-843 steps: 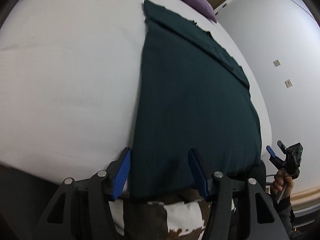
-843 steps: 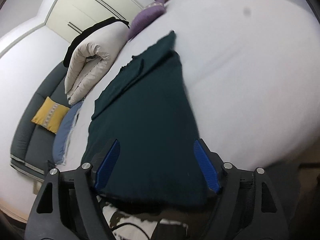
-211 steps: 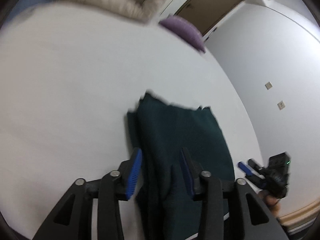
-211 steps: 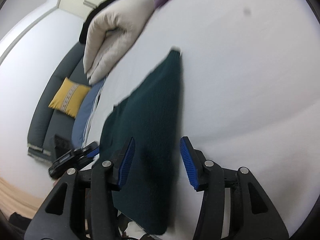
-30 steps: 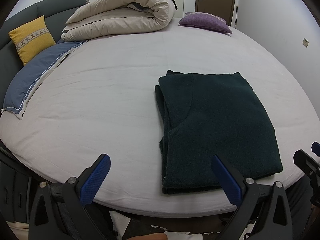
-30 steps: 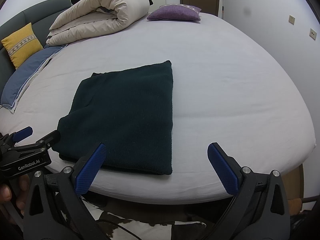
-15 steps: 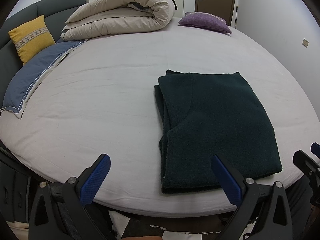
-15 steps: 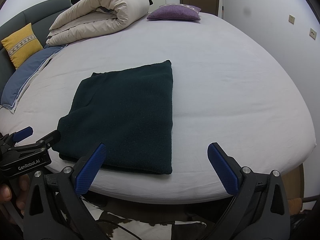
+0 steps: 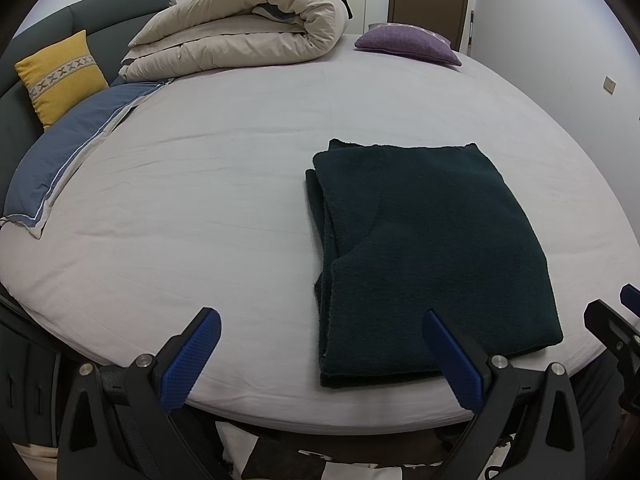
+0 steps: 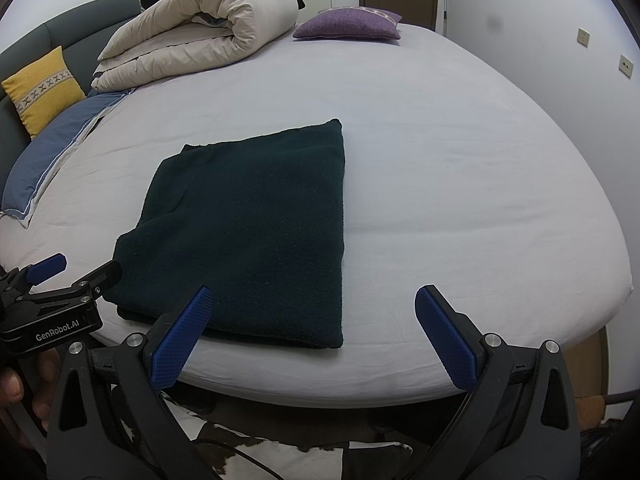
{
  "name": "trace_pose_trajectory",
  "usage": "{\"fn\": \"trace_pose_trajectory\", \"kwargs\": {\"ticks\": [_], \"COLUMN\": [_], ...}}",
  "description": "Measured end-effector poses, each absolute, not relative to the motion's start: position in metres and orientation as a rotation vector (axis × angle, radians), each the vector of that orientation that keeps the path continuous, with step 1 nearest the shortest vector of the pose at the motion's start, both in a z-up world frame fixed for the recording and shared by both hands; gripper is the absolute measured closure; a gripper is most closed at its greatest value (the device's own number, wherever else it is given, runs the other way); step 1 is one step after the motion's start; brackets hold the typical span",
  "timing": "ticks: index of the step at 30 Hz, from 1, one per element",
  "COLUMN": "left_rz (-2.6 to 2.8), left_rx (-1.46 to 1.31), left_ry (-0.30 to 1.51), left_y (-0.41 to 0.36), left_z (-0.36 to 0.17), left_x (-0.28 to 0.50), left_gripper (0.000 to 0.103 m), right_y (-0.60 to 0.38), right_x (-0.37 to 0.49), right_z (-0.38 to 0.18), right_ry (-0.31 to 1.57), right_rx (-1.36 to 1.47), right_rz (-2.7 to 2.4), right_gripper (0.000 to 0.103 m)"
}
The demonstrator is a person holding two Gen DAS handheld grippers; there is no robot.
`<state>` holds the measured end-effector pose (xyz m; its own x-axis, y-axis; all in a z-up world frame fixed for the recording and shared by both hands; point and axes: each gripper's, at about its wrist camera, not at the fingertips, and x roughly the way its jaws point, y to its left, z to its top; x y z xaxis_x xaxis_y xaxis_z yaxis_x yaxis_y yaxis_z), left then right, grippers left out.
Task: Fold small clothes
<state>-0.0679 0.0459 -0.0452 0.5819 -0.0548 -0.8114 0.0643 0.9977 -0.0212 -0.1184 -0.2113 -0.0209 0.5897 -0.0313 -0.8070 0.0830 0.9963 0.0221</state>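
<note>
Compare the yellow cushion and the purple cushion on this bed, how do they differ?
The yellow cushion stands propped against the grey headboard; the purple cushion lies flat on the white sheet. The yellow cushion has a pale band stitched with crosses; the purple cushion looks plain in the left wrist view. The yellow cushion sits left of the rolled beige duvet, the purple cushion right of it. Both are small cushions, far from the folded dark green garment.

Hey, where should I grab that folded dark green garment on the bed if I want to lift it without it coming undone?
Probably grip the folded dark green garment at its near edge, coming in low from the foot of the bed. One gripper should pinch the near-left corner, where the stacked layer edges show, so the layers stay together; the other the near-right corner. Both jaws stand wide open.
</note>
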Motion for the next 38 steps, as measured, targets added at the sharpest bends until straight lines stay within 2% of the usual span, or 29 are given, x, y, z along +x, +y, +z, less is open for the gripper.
{"fn": "trace_pose_trajectory", "kwargs": {"ticks": [38], "left_rz": [-0.082], "left_rx": [0.022], "left_ry": [0.937], "left_y": [0.0521], "left_z": [-0.0469], "left_x": [-0.0647], "left_gripper": [0.0], "right_y": [-0.215], "right_x": [-0.1146], "right_z": [-0.0273], "right_ry": [0.951], "right_rx": [0.069], "right_rz": [-0.062], "right_gripper": [0.0]}}
